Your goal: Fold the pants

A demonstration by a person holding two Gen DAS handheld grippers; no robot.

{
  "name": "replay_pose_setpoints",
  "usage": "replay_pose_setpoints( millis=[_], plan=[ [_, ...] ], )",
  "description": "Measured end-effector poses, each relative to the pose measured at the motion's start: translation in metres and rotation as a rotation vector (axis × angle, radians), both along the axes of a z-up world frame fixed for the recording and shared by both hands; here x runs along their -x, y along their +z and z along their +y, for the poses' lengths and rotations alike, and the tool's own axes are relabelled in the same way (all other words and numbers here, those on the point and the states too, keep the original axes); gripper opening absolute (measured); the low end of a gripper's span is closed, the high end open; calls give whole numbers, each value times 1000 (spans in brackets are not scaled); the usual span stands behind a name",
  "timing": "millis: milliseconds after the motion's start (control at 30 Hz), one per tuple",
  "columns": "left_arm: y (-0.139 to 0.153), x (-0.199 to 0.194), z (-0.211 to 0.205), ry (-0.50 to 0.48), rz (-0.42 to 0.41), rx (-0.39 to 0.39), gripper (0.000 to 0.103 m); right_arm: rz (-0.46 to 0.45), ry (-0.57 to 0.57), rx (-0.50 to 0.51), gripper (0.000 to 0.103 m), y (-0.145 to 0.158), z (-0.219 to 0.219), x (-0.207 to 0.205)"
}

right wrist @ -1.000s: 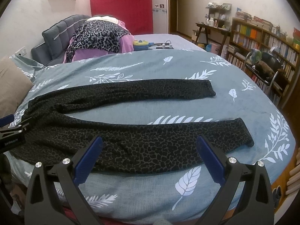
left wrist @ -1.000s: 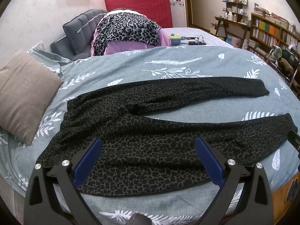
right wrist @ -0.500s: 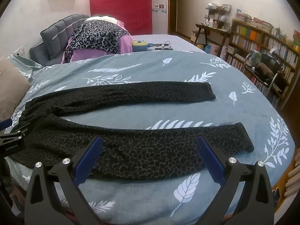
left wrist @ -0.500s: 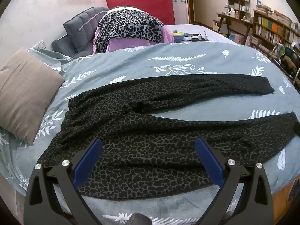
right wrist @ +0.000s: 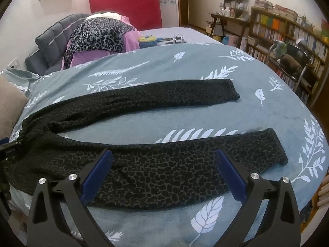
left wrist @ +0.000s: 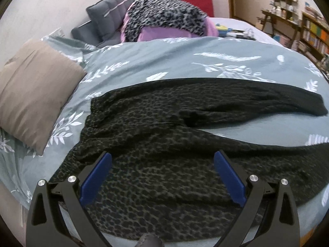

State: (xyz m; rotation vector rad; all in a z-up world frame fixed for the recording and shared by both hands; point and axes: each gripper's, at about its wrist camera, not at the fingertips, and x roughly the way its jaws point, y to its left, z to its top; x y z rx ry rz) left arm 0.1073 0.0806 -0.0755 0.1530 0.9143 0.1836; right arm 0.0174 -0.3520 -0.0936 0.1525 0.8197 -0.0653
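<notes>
Across the bed [right wrist: 273, 111], on a grey-green cover printed with white leaves, I see the pants [right wrist: 156, 170] spread flat, dark with a leopard-spot pattern, their two legs parted in a long V. In my right wrist view the waist end lies toward 9 o'clock and both cuffs toward 3 o'clock; the far leg runs across the middle of the bed, the near leg runs along the bed's near edge, and a strip of bare cover shows between them. My right gripper [right wrist: 163, 173] is released, its blue-padded fingers [right wrist: 96, 177] spread wide above the near leg, with nothing between them; I cannot tell whether the tips touch the cloth. In my left wrist view, which is slightly blurred, my left gripper [left wrist: 162, 177] is also released and empty, its blue pads [left wrist: 229, 178] wide apart over the broad seat part of the pants [left wrist: 156, 144], near the waistband. A tan pillow [left wrist: 33, 94] lies on the bed at 9 o'clock, just beside the waist end without touching it. At 12 o'clock, beyond the cover, a heap of leopard-print and purple cloth [left wrist: 164, 18] rests against a grey padded headboard [left wrist: 107, 20], with a red panel [right wrist: 125, 2] on the wall behind. At 2 o'clock in the right view stand bookshelves [right wrist: 287, 30] full of books and a dark chair [right wrist: 296, 61].
</notes>
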Motion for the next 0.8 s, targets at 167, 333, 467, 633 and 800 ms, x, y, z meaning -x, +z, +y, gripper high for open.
replay_pose_setpoints(
  millis=[167,333,467,633,800],
  plan=[
    [-4,-13,25,66,15,-2,98,20,1,1,101,-7,2,-7],
    [-5,-18,33,73,17,-2,98,30,6,31,101,-12,7,-15],
    [-10,-29,45,61,14,35,98,-111,40,244,101,-9,26,-6],
    [-20,-53,74,98,1,-16,98,-131,75,370,100,-20,37,-11],
    [-32,-88,128,160,41,41,98,-61,92,295,100,-32,32,-28]
  ],
)
